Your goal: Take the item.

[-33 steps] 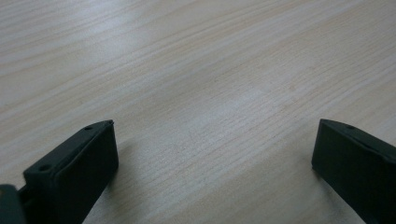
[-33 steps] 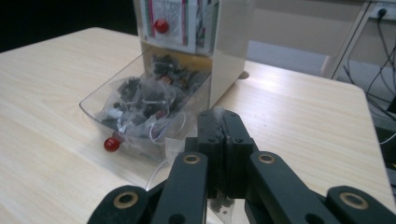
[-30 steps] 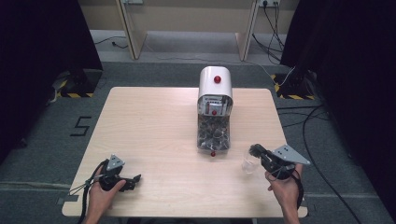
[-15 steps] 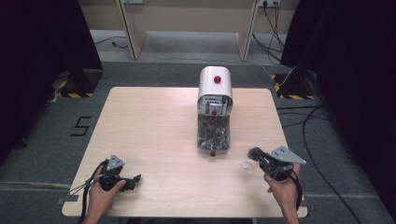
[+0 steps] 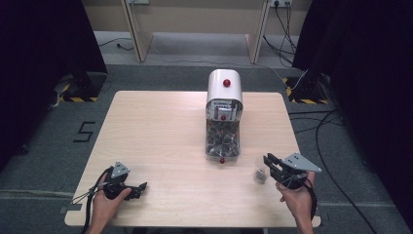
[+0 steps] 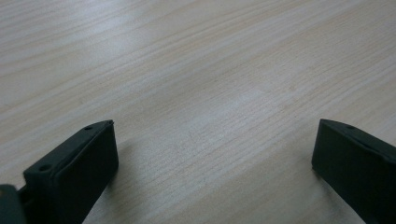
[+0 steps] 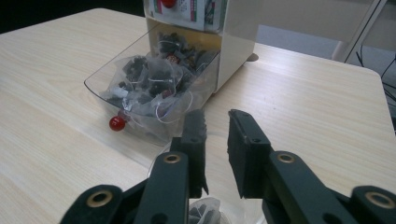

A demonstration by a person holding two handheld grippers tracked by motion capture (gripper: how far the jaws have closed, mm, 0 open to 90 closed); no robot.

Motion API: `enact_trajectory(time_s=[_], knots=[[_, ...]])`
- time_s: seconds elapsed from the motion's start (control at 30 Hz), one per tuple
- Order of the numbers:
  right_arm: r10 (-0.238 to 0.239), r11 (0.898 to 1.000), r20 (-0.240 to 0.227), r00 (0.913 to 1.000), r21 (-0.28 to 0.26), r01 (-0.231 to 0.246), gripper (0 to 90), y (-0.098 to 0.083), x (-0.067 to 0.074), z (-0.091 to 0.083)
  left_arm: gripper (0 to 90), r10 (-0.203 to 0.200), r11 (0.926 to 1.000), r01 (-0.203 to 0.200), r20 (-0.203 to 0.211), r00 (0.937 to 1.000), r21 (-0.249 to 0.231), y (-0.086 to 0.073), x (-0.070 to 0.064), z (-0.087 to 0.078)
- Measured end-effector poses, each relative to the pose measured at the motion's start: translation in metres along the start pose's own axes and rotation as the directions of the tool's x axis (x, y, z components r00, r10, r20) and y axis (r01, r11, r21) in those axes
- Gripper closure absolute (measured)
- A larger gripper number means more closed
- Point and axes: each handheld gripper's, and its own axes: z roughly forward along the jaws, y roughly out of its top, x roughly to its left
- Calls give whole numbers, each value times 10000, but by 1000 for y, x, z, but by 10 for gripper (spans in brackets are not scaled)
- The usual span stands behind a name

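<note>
Wood-grain table (image 5: pixel 160 136) carries everything, and at about seven o'clock on it sits the left gripper (image 5: pixel 139 186), held in a hand (image 5: pixel 108 200) — its jaws stand wide apart over bare wood in the left gripper view. Toward twelve o'clock from centre stands a white dispenser (image 5: pixel 224 87) with a red knob, its clear tray (image 7: pixel 100 79) heaped with dark sachets (image 7: pixel 154 74). At about four o'clock the right gripper (image 5: pixel 269 163) is held just beside a small clear cup (image 5: pixel 260 171) holding something dark — its jaws stand narrow, a slim gap between them, nothing visibly gripped
</note>
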Motion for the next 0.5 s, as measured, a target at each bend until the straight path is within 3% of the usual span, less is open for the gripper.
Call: enact_trajectory(time_s=[0.2,0.27,0.37,0.5], knots=[[381,9992,88,9992,-125,-380,614,0,-4,-2,0,-7,10000,7,0,10000,-9,0,0,0],[668,9976,189,9976,-220,-664,515,1,-6,-2,0,-10,10000,10,-1,10000,-12,0,0,0],[347,9994,442,9984,-17,-347,445,3,-5,-4,0,-11,10000,11,3,10000,-10,0,0,0],[300,9995,547,9981,-107,-294,389,6,-5,-6,0,-9,10000,9,1,10000,-6,0,0,0]])
